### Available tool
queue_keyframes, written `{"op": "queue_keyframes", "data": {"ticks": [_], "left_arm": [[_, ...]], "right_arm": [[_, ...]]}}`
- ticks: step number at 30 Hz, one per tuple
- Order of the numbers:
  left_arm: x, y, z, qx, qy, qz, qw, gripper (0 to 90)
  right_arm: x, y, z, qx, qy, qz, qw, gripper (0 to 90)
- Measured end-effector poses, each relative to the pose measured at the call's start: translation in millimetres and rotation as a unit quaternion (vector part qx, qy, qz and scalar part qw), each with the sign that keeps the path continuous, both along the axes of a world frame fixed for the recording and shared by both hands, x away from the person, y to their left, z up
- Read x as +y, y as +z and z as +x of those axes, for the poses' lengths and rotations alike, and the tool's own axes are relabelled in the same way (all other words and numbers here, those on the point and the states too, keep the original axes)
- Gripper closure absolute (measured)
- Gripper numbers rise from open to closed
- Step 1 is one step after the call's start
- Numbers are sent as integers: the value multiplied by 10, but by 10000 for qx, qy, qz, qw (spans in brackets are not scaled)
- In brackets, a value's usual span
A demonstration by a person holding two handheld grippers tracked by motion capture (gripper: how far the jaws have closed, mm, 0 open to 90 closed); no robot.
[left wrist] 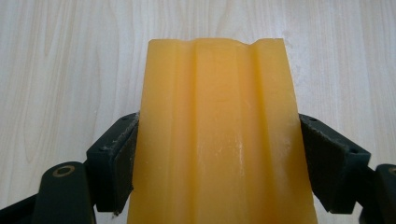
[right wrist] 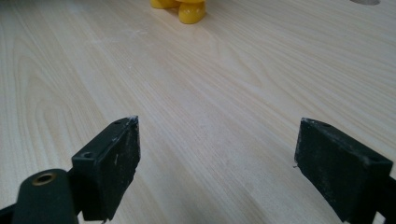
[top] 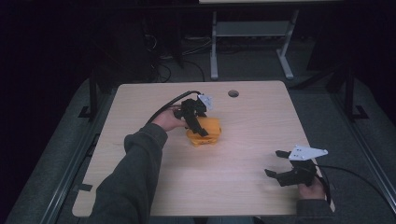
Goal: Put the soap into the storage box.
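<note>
High view, table: a pale wooden table [top: 243,186] with rounded corners; a round cable hole [top: 233,93] lies near its far edge.
High view, object: a yellow block [top: 208,132] rests on the table a little left of centre, well clear of all four edges.
High view, left gripper: the left gripper [top: 198,122] sits on top of the yellow block, its black body covering the block's left and upper part; the left hand [top: 167,119] holds it from the left, and a cable arcs back from it.
High view, right gripper: the right gripper [top: 274,163] hovers near the near right corner, close to the right edge, held by the right hand [top: 312,190]; its jaws stand apart and point toward the table's middle.
High view, open room: bare tabletop lies between the two grippers and across the near half.
Left gripper view, grasp: both black jaws press against the side faces of the yellow block [left wrist: 219,140], clamped on it; the block's top shows lengthwise ridges and its far end is a straight edge.
Left gripper view, surroundings: bare wood grain lies beyond and on both sides of the block.
Right gripper view, jaws: spread wide with only tabletop between them.
Right gripper view, object: the yellow block [right wrist: 187,8] appears at the top edge, well apart from the jaws, with bare wood in between.
</note>
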State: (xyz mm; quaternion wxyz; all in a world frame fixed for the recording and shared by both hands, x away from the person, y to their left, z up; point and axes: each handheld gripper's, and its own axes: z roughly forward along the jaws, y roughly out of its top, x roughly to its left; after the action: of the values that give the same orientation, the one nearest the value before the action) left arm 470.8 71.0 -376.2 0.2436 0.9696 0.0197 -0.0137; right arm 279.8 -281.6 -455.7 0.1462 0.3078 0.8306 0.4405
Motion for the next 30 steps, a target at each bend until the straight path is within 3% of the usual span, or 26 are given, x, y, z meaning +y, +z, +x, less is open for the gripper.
{"op": "queue_keyframes", "data": {"ticks": [9, 17, 21, 30], "left_arm": [[1, -45, 25, 55, -32, 13, 10000, 209], [-31, -117, 6, 15, -185, 243, 9995, 209], [-28, -119, 9, 50, -191, 232, 9995, 209], [-51, -110, -29, -101, -201, 328, 9992, 209]], "right_arm": [[7, -2, 2, -22, 35, -8, 10000, 135], [13, 5, -9, -21, 36, 18, 10000, 135], [15, 7, -12, -19, 44, 41, 10000, 135], [24, 5, -12, -18, 72, 25, 10000, 135]]}}
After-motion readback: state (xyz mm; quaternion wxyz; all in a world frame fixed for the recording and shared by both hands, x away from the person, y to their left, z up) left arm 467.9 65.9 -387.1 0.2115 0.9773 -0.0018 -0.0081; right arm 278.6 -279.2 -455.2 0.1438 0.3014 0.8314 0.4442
